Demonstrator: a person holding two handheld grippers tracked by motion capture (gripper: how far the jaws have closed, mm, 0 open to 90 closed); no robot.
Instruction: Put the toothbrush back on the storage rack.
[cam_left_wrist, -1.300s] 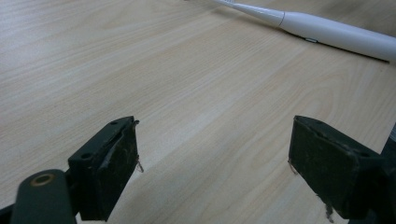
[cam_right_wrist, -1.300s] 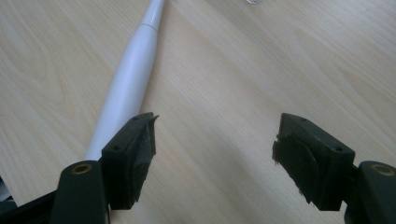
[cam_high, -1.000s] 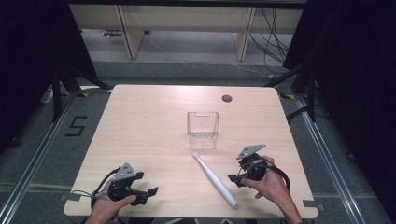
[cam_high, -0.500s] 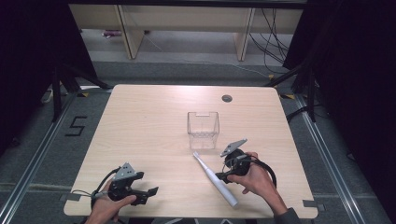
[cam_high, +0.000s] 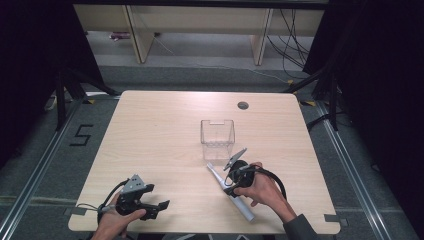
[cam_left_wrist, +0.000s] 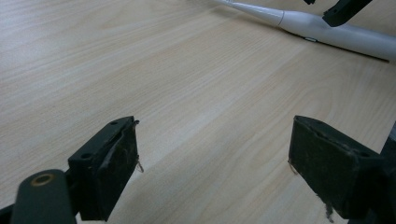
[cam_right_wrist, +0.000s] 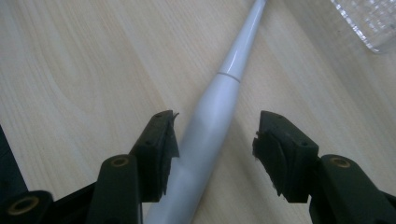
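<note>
Left gripper (cam_high: 150, 205): rests low at the near left corner of the surface (cam_high: 150, 130), jaws wide apart with bare wood between them. It holds nothing and sits well clear of the work; judged to be parked so the other hand has room.

Right gripper (cam_high: 229, 181): near right of centre, tilted down over the toothbrush. Its jaws have just been closing and now stand partly open, one on each side of the handle. In the right gripper view the left pad (cam_right_wrist: 163, 149) is at or nearly touching the handle, while a gap shows at the right pad, so no grip is made yet.

Toothbrush (cam_right_wrist: 210, 126): white electric type, lying flat on the surface, slanting from the near right edge toward the centre, thin neck pointing away toward the box. The thick handle lies between the jaws; judged the better place to take hold, being broad and firm.

Box (cam_high: 217, 136): clear plastic, open-topped, upright just beyond the brush head and apart from it. Judged the likely destination.

Hole (cam_high: 243, 105): small round cable port at the far right of the surface, not involved.
</note>
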